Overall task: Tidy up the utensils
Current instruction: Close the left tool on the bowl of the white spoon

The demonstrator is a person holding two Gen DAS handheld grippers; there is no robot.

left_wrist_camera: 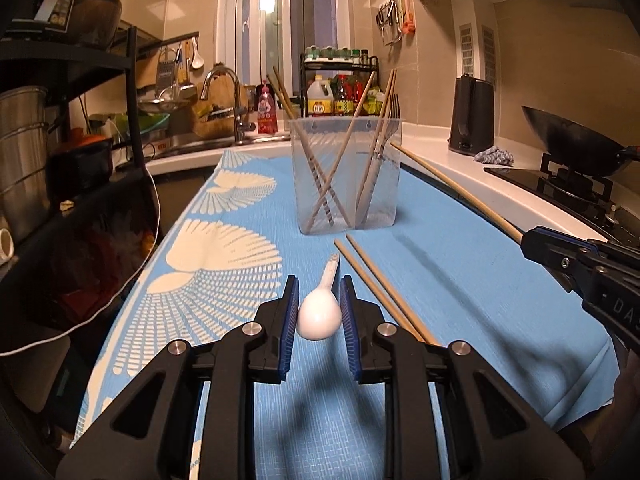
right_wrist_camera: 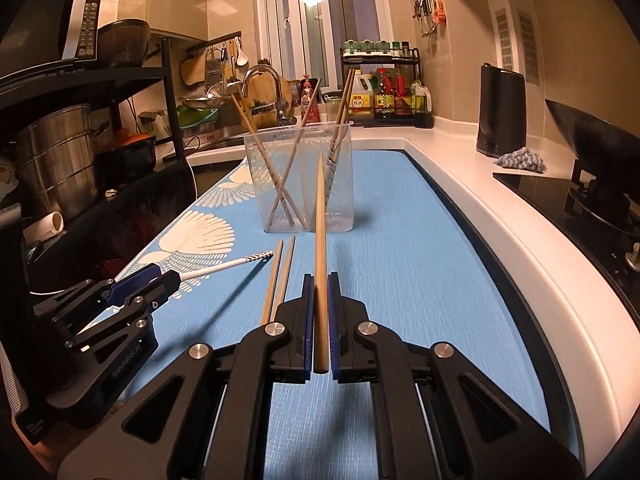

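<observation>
Wood: our right gripper [right_wrist_camera: 319, 308] is clamped on one chopstick [right_wrist_camera: 319, 240], its tip aimed at the clear plastic holder [right_wrist_camera: 300, 180].
Risk: we judge the long stick may pivot in the pads or catch the holder's rim and tip it.
Ceramic: our left gripper [left_wrist_camera: 319, 312] brackets the white spoon [left_wrist_camera: 320, 314] bowl, pads touching it; whether it grips, we cannot tell.
Cloth: two chopsticks [left_wrist_camera: 380, 284] lie just right.
</observation>
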